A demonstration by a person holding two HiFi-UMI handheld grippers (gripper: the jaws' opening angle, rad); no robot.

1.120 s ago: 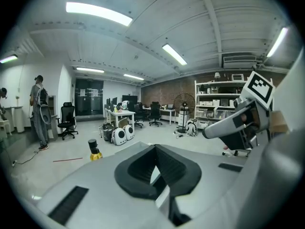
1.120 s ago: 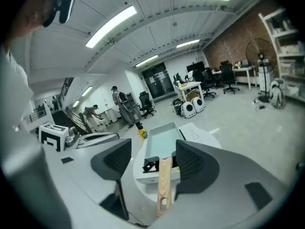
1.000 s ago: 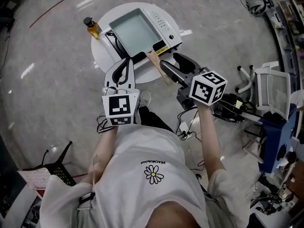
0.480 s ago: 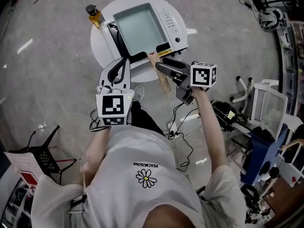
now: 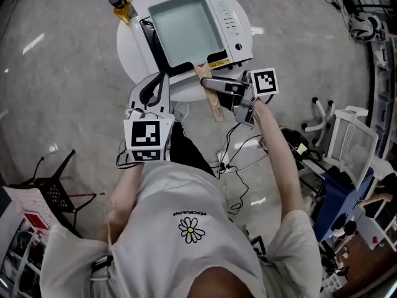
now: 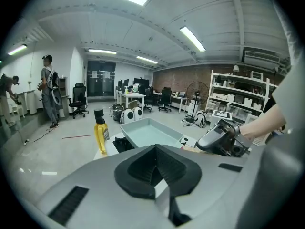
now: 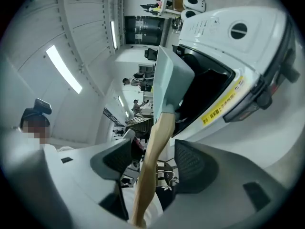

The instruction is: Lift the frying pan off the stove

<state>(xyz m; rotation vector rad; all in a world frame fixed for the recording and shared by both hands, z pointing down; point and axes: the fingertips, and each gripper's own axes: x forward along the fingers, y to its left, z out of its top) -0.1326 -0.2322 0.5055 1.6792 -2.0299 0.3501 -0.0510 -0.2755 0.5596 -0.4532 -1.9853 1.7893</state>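
A square pale-teal frying pan (image 5: 183,27) sits on a white induction stove (image 5: 232,23) on a round white table (image 5: 133,54). Its wooden handle (image 5: 214,107) sticks out over the table's near edge. My right gripper (image 5: 208,84) is open and straddles that handle. In the right gripper view the handle (image 7: 152,147) runs between both pads with a gap on each side, and leads up to the pan (image 7: 174,78) and the stove (image 7: 233,37). My left gripper (image 5: 153,92) is shut on nothing at the table's near-left edge, its pads meeting (image 6: 155,166) in front of the pan (image 6: 150,133).
A yellow oil bottle (image 5: 121,6) with a black cap stands on the table's far left, left of the pan in the left gripper view (image 6: 100,132). Cables (image 5: 242,160) lie on the floor below the right arm. A black stool (image 5: 53,191) and a white chair (image 5: 353,141) flank me.
My right gripper has moved forward and left to the pan's handle, which now lies between its jaws. The left gripper has hardly moved. The pan stays on the stove.
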